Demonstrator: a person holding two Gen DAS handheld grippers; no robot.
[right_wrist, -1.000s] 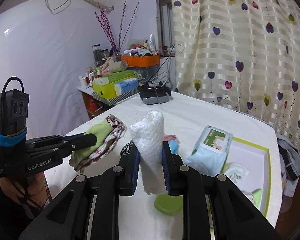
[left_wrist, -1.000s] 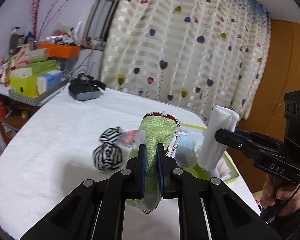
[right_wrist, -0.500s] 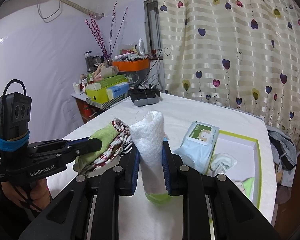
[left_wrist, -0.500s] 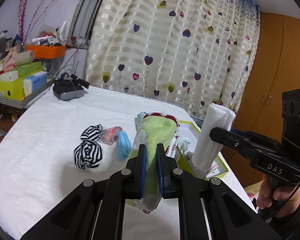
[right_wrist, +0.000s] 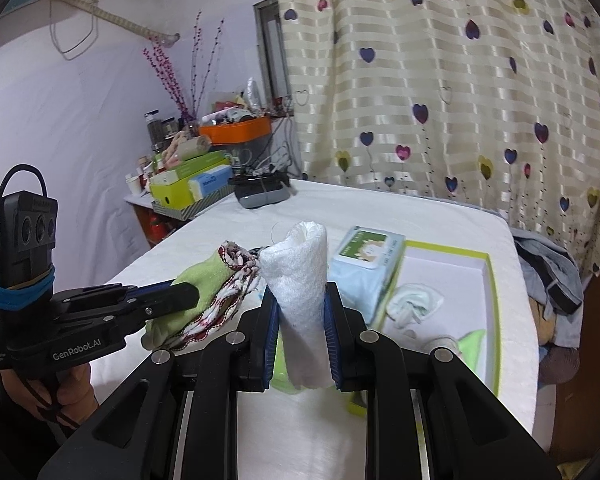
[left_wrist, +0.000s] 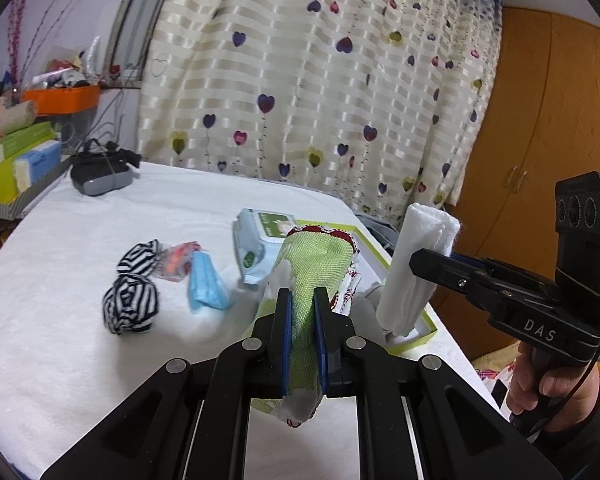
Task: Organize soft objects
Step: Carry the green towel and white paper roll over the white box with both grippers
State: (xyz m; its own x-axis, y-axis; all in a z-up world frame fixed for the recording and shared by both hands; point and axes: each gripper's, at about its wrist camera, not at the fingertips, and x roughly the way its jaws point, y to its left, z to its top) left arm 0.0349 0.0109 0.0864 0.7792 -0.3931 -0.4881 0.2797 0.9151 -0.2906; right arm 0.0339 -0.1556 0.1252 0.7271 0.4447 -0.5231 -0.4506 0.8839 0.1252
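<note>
left claw [left_wrist: 300,336]: clamped on a rolled green woven cloth with red-and-white trim [left_wrist: 316,264], roll upright between the pads, held above the white-covered table [left_wrist: 60,340].
right claw [right_wrist: 300,332]: clamped on a rolled white terry towel [right_wrist: 300,280], also upright, ends sticking out above and below the pads.
target: shallow white box with lime-green rim [right_wrist: 488,280] at the table's right edge; already holds a crumpled white cloth [right_wrist: 414,306] and a green piece.
key relation: box lay ahead-right of the right claw, to the right of the left claw. White towel hung over the box's near corner in the left view; right hand nearer.
judgement: right drops first, towel laid flat along the box's long side.
loose on table: striped black-and-white fabric bundle [left_wrist: 132,300], light-blue packet [left_wrist: 206,286], wet-wipes pack [right_wrist: 366,258] leaning on the box's left rim.
</note>
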